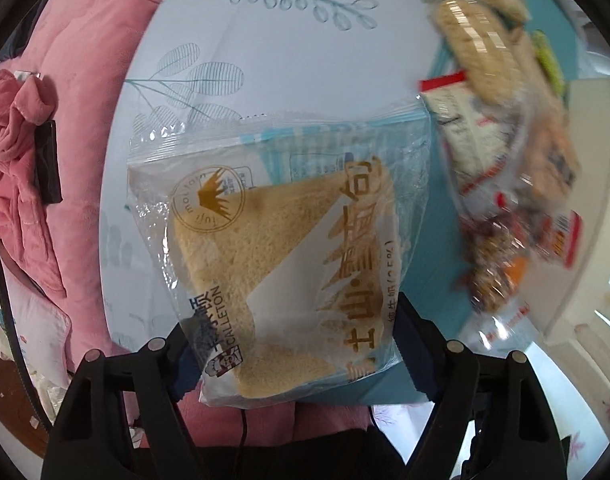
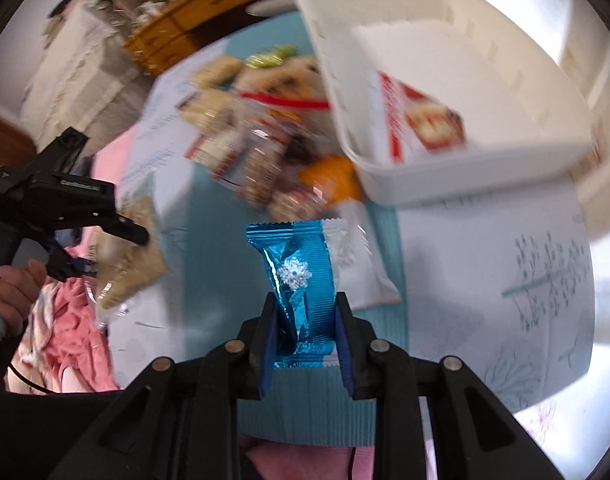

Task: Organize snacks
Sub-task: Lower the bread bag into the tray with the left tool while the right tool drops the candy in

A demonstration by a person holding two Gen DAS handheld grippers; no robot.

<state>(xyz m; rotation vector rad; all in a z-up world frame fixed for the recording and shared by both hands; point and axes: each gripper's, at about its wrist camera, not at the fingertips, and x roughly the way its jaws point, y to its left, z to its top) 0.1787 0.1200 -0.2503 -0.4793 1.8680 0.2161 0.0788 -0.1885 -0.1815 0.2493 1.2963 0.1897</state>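
A clear packet of triangular brown bread hangs above the pale leaf-print sheet, with my left gripper shut on its lower end. The right wrist view shows that gripper at the far left, a hand behind it, with the bread packet lifted. My right gripper is shut on a shiny blue foil snack with a white snowflake, held upright over a teal stripe. A blurred pile of snack packets lies beyond it, seen too in the left view as the pile.
A white plastic bin sits at the upper right with a red-and-white packet inside. A small white packet and an orange one lie near the bin. A pink blanket borders the sheet. A wooden desk stands behind.
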